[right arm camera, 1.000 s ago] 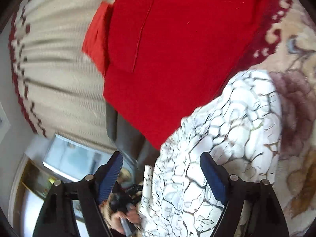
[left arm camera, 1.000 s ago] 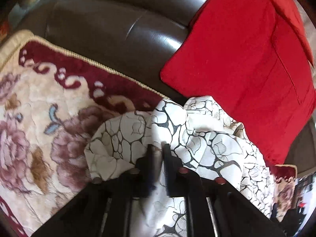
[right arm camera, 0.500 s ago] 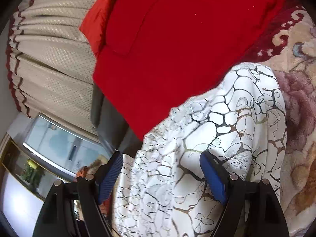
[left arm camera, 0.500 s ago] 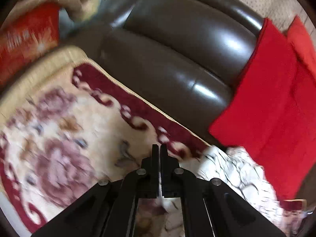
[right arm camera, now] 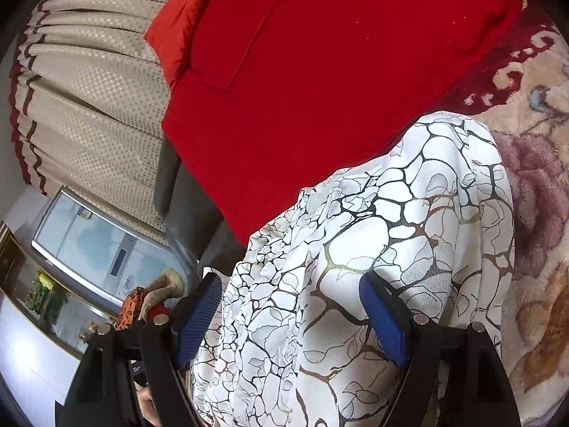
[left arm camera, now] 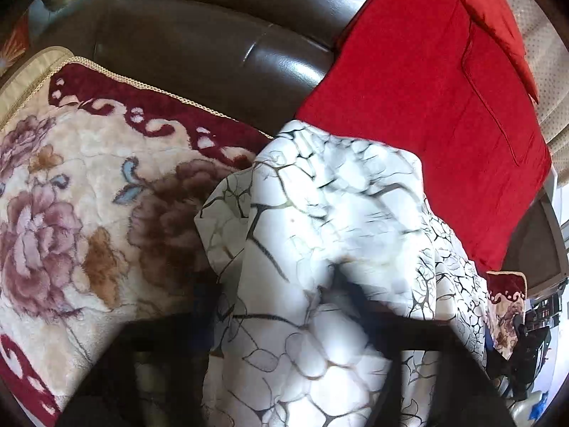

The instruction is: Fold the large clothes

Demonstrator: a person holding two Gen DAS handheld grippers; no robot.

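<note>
A white garment with a black crackle print (left arm camera: pixel 330 220) lies bunched on a floral blanket (left arm camera: pixel 71 185) over a brown leather sofa. In the left wrist view the cloth drapes over my left gripper (left arm camera: pixel 284 320) and hides its fingers, so its state is unreadable. In the right wrist view the same garment (right arm camera: pixel 391 231) fills the lower middle. My right gripper (right arm camera: pixel 291 316) is open, its blue pads (right arm camera: pixel 382 316) wide apart, with cloth between and under them.
A large red cushion (left arm camera: pixel 426 106) leans on the sofa back (left arm camera: pixel 213 42) just behind the garment, and shows in the right wrist view (right arm camera: pixel 320 71). Beige curtains (right arm camera: pixel 89 89) and a glass cabinet (right arm camera: pixel 89 245) stand off to the side.
The left gripper swung away toward the sofa, then came back to the garment, which now covers its fingers. The right gripper stayed open and moved slightly closer over the cloth.
</note>
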